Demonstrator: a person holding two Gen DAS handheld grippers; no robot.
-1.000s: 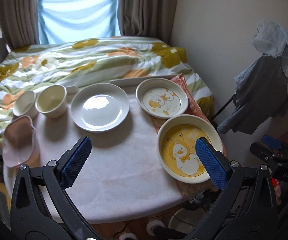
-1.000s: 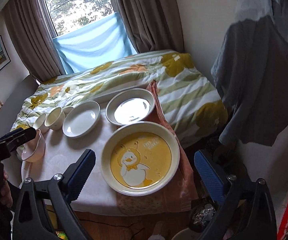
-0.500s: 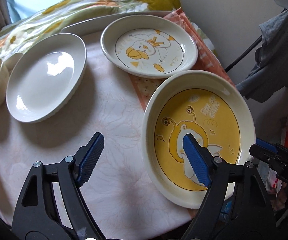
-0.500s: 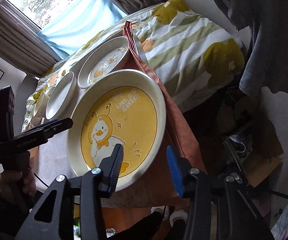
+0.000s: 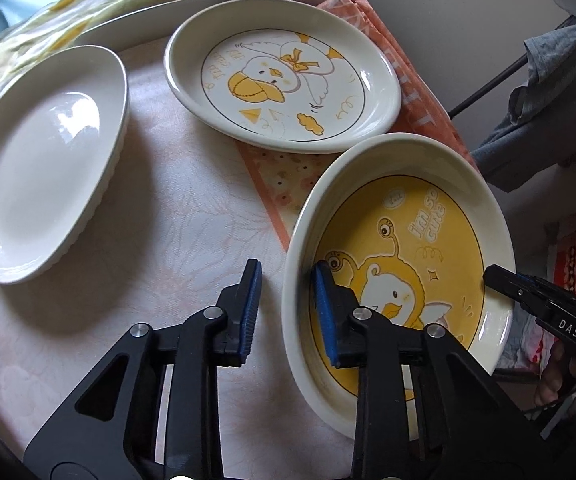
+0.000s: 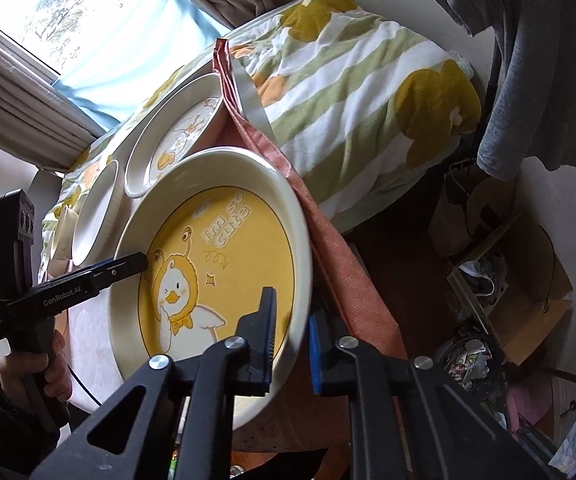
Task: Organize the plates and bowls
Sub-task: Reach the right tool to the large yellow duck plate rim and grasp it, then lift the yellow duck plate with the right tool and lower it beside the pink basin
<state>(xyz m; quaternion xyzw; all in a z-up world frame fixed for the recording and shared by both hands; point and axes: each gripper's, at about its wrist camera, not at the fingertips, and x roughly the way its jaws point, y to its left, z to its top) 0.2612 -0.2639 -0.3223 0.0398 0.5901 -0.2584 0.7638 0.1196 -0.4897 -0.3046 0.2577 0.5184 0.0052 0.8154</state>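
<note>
bedside table (image 5: 159,240) carries the yellow plate (image 5: 428,236); left gripper (image 5: 285,308) closing astride its near rim, right gripper (image 6: 290,336) pinching the opposite rim, likely for a balanced two-handed lift

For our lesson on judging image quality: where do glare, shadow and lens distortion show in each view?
Left wrist view: window glare on the plain white plate, soft shadows on the tablecloth, round plates bulged into ovals. Right wrist view: overexposed window, horizon tilted, dark corners.
</note>
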